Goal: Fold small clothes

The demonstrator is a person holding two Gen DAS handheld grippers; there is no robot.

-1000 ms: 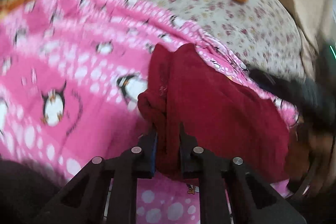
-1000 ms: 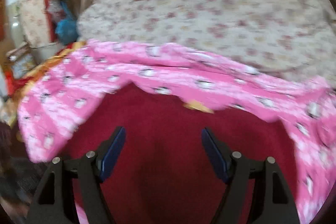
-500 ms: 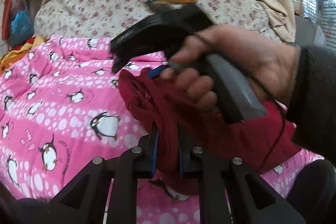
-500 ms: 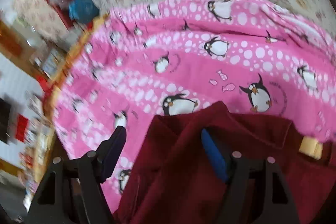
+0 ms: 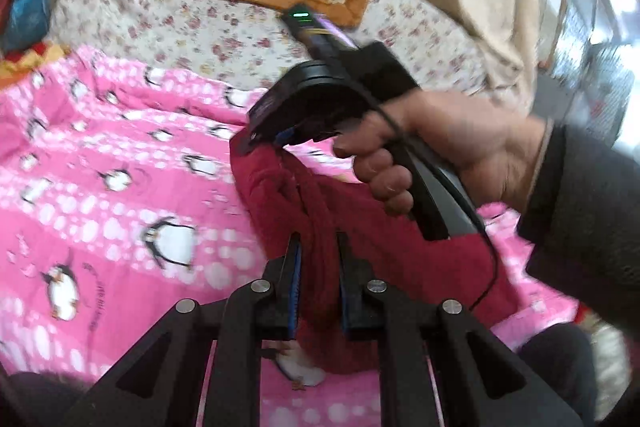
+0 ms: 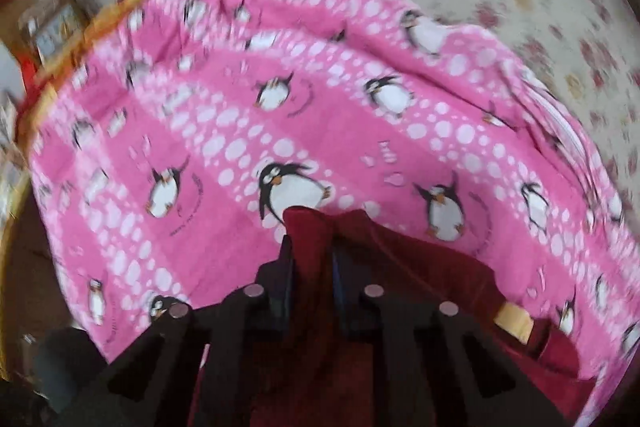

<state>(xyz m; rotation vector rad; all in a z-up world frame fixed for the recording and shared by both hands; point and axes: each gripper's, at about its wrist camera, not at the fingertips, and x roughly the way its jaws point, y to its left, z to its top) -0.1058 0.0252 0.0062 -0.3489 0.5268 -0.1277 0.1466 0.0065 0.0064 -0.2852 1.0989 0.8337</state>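
The dark red garment [image 5: 360,227] is a small, soft, bunched piece with a pale tan label [image 6: 514,321] sewn near one edge; no writing on it can be read. It lies on the pink penguin blanket [image 5: 120,207] spread over the near part of the bed [image 5: 180,15], with a floral sheet beyond. Faint curved lettering beside the penguins is too blurred to read. The left gripper [image 5: 318,259] has its jaws narrow, pinching a fold of the cloth. The right gripper [image 6: 312,263], held in the person's right hand [image 5: 448,151] above the garment, also has its jaws closed on a raised fold.
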